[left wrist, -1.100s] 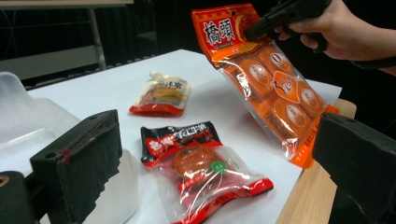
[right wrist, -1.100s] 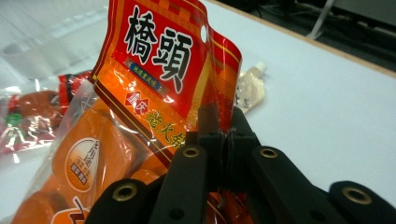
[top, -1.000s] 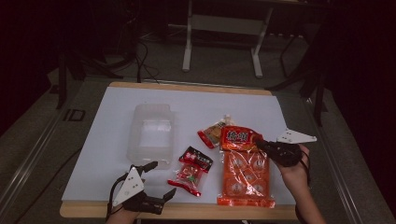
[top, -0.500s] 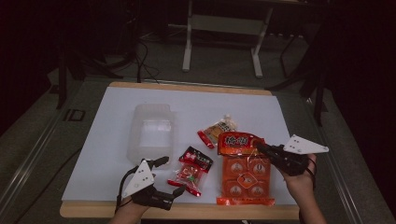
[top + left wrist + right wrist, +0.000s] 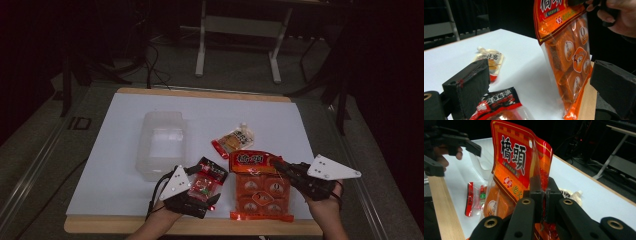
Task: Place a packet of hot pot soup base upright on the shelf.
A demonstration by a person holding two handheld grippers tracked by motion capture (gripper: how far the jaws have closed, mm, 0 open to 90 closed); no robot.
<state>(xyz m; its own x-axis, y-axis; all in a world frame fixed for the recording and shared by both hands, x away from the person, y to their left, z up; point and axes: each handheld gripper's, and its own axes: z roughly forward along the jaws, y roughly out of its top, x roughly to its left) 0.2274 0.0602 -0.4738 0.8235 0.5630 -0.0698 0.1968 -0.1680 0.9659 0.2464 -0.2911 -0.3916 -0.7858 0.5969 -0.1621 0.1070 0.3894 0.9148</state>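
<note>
My right gripper (image 5: 541, 195) is shut on the top edge of a large orange snack bag (image 5: 515, 162), whose top is lifted off the white table while its bottom rests near the front edge. From above, that right gripper (image 5: 281, 169) sits at the right of the orange bag (image 5: 260, 192). My left gripper (image 5: 204, 187) stands open at the front of the table with a small red-and-black packet (image 5: 209, 177) between its jaws. In the left gripper view the red-and-black packet (image 5: 496, 105) lies low between the wide jaws, with the orange bag (image 5: 566, 57) standing at the right.
A clear plastic container (image 5: 161, 144) stands left of centre on the white table (image 5: 125, 175). A small spouted pouch (image 5: 233, 140) lies behind the orange bag. The wooden front edge (image 5: 115, 225) is close to both hands. Dark floor and metal stands lie beyond the table.
The right gripper has drawn back toward the near right with the orange bag's top, tilting it up. The left gripper has moved right, up to the red-and-black packet.
</note>
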